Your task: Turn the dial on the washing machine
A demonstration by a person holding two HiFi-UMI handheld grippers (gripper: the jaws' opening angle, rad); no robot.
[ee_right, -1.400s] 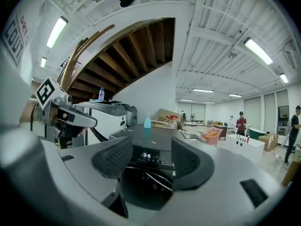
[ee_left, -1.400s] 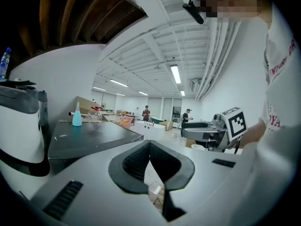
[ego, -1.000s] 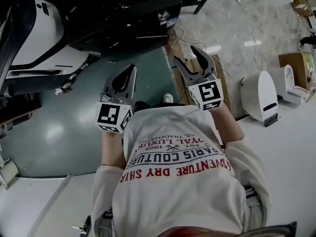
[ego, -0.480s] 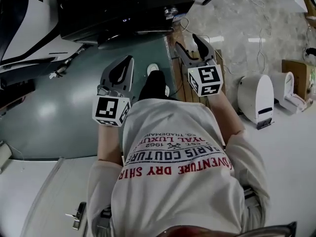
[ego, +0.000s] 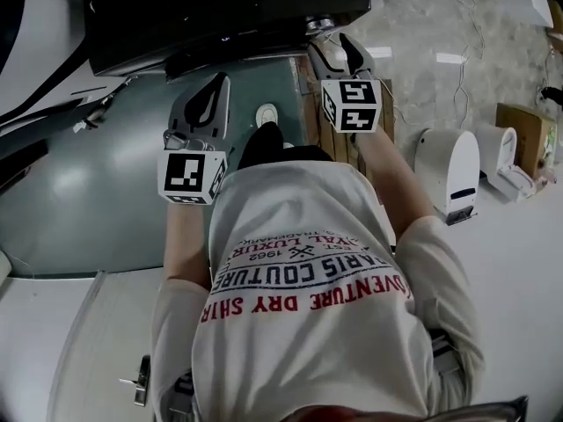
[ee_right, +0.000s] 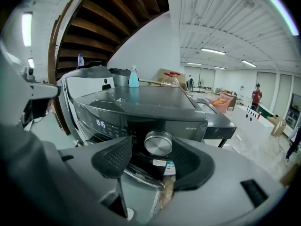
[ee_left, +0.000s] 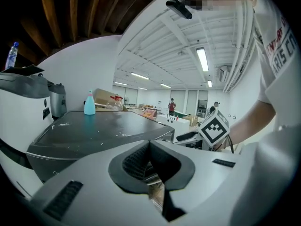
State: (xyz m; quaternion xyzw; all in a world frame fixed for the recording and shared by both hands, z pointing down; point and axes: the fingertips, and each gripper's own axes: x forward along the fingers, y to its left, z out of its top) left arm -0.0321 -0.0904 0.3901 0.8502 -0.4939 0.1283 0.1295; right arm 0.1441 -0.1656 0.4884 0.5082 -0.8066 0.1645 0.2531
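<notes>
Looking down, head view: I get the washing machine as a dark block along the top edge, with its dial on the front, over at the right end.
Right side, head view: the right gripper is up close to the dial, tips just short of it and spread apart.
Left side, head view: the left gripper hangs lower, over the grey-green floor, apart from the machine's front.
Rest of that feed: the person's white printed shirt eats the whole bottom half lol.
Left gripper view, fingers: clenched pad to pad, nothing caught between them.
Left gripper view, background: the machine's flat grey top with a blue bottle standing at the far end. The other gripper's marker cube pokes in from the right.
Right gripper view, fingers: released, wide apart, gripping nothing.
Right gripper view, dial: round and silver, showing right in the gap between the pads, and as far as I can see neither pad touches it.
Right gripper view, extras: a lit display sits left of the dial on the dark panel, and the bottle stands on top of the machine.
</notes>
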